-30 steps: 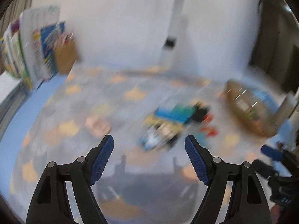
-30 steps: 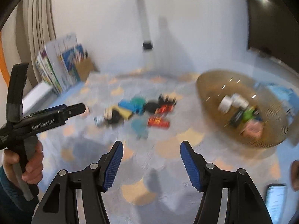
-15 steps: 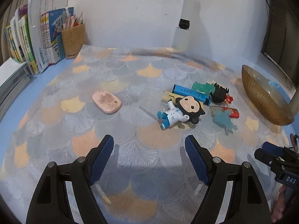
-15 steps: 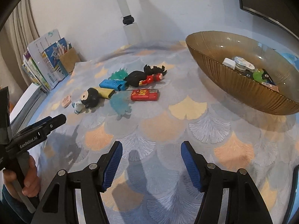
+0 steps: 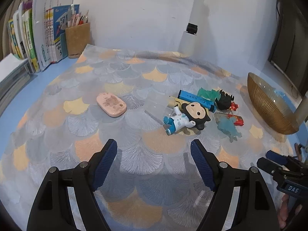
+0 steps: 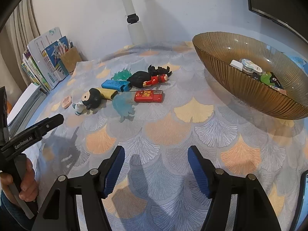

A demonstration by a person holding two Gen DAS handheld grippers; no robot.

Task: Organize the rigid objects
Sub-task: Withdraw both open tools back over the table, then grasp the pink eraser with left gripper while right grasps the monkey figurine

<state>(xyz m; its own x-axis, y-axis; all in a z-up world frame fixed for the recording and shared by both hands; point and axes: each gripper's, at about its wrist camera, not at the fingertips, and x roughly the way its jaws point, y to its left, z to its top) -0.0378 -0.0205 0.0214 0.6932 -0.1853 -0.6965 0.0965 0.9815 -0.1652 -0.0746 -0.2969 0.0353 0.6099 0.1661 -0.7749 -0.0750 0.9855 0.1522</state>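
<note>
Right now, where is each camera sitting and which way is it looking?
Left wrist: sits on the left gripper, looks forward and down at the pink case and cartoon doll; own open jaws show.
Right wrist: sits on the right gripper, facing the amber bowl; own jaws, just opening, empty, and left hand show.
Both see doll, bowl, toys.

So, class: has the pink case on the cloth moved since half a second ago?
No. In the left wrist view the pink case lies on the same yellow and grey fan shapes of the patterned cloth, left of the black-haired doll, as before.
</note>
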